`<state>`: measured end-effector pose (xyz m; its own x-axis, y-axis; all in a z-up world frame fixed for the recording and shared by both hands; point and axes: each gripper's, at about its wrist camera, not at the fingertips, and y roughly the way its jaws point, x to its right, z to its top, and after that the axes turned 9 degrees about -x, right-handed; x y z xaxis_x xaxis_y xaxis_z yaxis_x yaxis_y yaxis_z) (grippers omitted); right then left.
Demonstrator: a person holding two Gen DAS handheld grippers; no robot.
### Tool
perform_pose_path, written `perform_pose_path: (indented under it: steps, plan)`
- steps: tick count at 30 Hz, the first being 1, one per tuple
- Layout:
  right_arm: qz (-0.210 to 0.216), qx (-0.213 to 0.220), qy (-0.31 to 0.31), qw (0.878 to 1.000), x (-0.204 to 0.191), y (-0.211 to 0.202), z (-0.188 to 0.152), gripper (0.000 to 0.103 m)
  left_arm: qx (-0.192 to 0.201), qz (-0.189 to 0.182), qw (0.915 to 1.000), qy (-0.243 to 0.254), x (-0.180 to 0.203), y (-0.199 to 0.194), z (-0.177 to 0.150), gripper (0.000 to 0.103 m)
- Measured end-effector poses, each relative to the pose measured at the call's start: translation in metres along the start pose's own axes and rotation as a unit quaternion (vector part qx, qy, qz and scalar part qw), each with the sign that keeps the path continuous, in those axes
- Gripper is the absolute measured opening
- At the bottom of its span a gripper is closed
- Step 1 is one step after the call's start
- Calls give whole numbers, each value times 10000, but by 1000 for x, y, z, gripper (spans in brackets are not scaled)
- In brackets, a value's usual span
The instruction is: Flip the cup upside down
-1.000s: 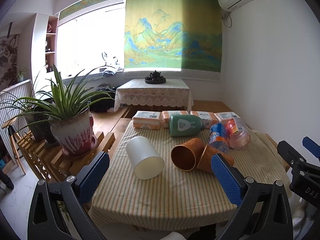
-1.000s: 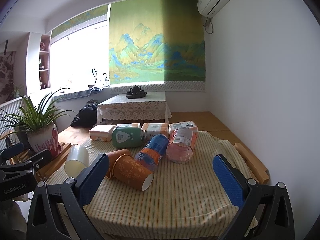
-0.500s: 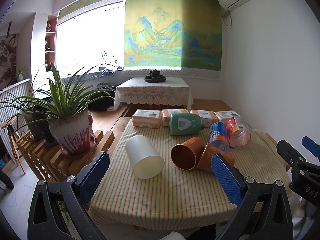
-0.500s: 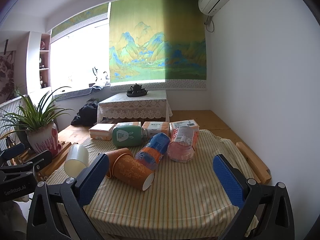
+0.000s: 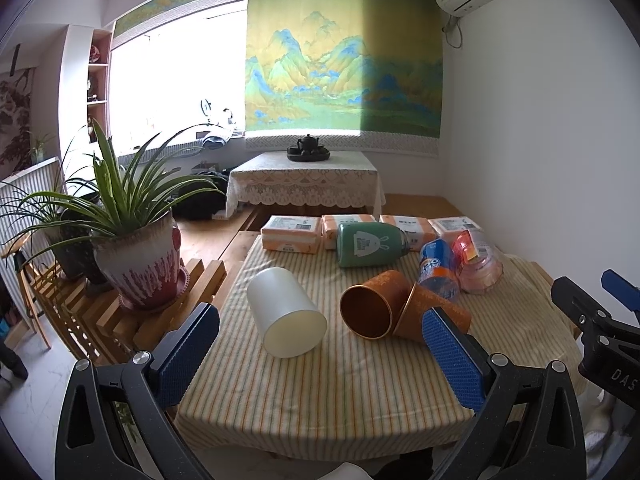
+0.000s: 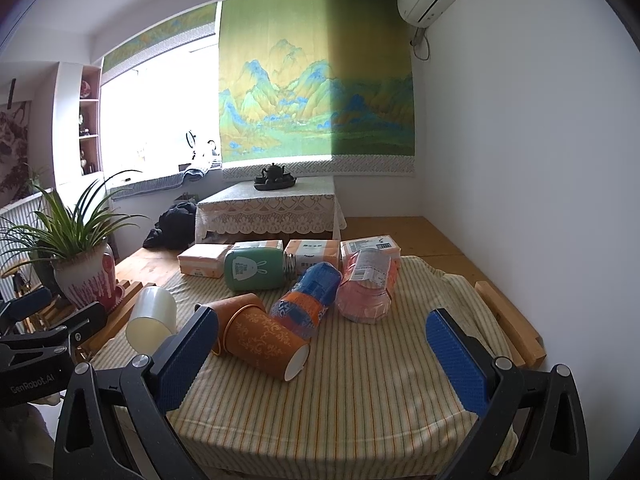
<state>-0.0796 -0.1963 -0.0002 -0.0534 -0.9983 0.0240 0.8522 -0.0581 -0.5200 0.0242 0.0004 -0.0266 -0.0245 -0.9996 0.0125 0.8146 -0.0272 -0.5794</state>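
Observation:
A white plastic cup [image 5: 285,313] [image 6: 152,320] lies on its side on the striped tablecloth, at the table's left. Two orange paper cups lie on their sides beside it: one [image 5: 372,304] with its mouth toward me, the other [image 5: 436,314] [image 6: 264,334] patterned and leaning against it. My left gripper [image 5: 320,360] is open, hovering near the table's front edge, with nothing between its blue pads. Over the front right of the table my right gripper [image 6: 322,354] is open and empty too. Each gripper shows at the edge of the other's view.
A green bottle [image 5: 370,244], a blue-orange bottle [image 5: 438,270] and a pink pack [image 5: 478,264] lie behind the cups, with tissue packs [image 5: 292,232] along the far edge. A potted plant [image 5: 136,260] stands on a wooden rack at left. Wall at right.
Both grippers have drifted very slightly; the cups and bottles have not moved. Both stay open.

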Motion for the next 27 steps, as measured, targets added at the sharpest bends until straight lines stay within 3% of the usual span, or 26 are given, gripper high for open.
perform_pose_path:
  steps: [14,27]
  plan:
    - [275,-405,205,9986,19,29,12,102,-269,26,9996,52,2,26,2,103]
    - [968,-1264,629,9852,40,105,42,102,-477,111,9988,68,-1,50,3,103]
